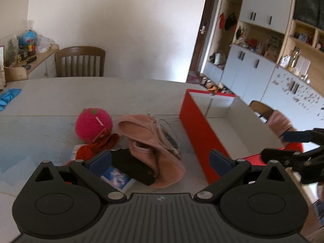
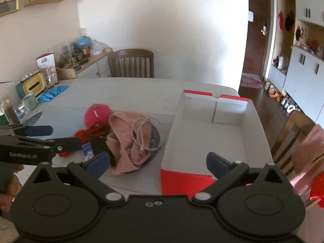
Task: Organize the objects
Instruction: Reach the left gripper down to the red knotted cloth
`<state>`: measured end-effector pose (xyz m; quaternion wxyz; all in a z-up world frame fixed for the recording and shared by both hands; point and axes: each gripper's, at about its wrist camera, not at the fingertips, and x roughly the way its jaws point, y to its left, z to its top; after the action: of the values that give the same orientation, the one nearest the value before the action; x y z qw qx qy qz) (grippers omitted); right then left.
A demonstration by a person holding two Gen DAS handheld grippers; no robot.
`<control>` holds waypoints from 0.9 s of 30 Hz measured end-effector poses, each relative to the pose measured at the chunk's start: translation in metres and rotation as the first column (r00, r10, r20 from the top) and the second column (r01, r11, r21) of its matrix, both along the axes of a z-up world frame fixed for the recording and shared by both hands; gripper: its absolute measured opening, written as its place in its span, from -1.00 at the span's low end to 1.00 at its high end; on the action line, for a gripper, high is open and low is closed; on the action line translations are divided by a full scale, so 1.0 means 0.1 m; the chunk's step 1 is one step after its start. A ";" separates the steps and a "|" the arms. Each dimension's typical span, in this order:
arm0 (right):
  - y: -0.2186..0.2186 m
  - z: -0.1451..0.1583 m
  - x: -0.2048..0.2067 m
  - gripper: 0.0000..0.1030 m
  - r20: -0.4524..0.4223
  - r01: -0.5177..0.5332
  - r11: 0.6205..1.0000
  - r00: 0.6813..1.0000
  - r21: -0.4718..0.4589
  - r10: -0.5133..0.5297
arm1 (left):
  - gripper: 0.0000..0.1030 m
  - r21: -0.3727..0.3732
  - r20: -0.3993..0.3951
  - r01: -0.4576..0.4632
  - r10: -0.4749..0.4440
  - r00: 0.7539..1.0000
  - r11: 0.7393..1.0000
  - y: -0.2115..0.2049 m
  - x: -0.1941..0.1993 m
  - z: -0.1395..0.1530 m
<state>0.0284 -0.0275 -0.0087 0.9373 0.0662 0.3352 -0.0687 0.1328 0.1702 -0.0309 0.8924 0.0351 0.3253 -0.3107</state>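
A heap of clothing lies on the table: a fuzzy pink ball-shaped hat (image 1: 93, 127) (image 2: 97, 115), a pale pink drawstring garment (image 1: 149, 141) (image 2: 129, 139), red knitwear (image 1: 97, 147) (image 2: 89, 133), a black piece (image 1: 129, 163) and a small blue-white packet (image 1: 117, 177). To its right stands an empty red box with a white inside (image 1: 202, 129) (image 2: 204, 141). My left gripper (image 1: 160, 160) is open just in front of the heap, nothing between its fingers. My right gripper (image 2: 157, 165) is open over the near left corner of the box, also holding nothing.
A wooden chair (image 2: 131, 62) stands at the table's far side, another (image 2: 291, 137) at the right. Blue gloves (image 2: 52, 93), a mug (image 2: 29, 101), a jar and a tissue box sit at the far left. Cabinets and shelves line the right wall.
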 end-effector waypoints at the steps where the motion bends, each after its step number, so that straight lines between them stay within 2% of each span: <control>1: -0.04 0.00 0.01 0.95 -0.006 0.009 1.000 1.000 0.006 -0.009 | 1.00 0.013 0.005 -0.007 0.007 1.000 1.000 0.00 0.03 -0.02; 8: -0.43 -0.10 0.15 0.92 -0.047 0.070 0.998 0.996 0.007 -0.069 | 1.00 0.073 0.020 -0.063 0.062 0.998 0.995 0.07 0.34 -0.17; 14: -0.81 -0.19 0.26 0.90 -0.066 0.144 0.989 0.987 -0.018 -0.145 | 1.00 0.165 0.031 -0.092 0.088 0.996 0.982 0.12 0.66 -0.38; 22: -1.35 -0.39 0.49 0.76 -0.120 0.240 0.968 0.961 -0.075 -0.247 | 0.99 0.257 0.032 -0.150 0.147 0.989 0.955 0.23 1.08 -0.63; 27: -1.58 -0.56 0.62 0.68 -0.164 0.280 0.955 0.942 -0.095 -0.293 | 0.98 0.280 0.016 -0.138 0.139 0.990 0.950 0.25 1.23 -0.76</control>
<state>0.0909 -0.1858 -0.0642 0.8857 0.0749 0.4010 -0.2217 0.2553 0.1957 -0.1065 0.8974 0.1378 0.3693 -0.1981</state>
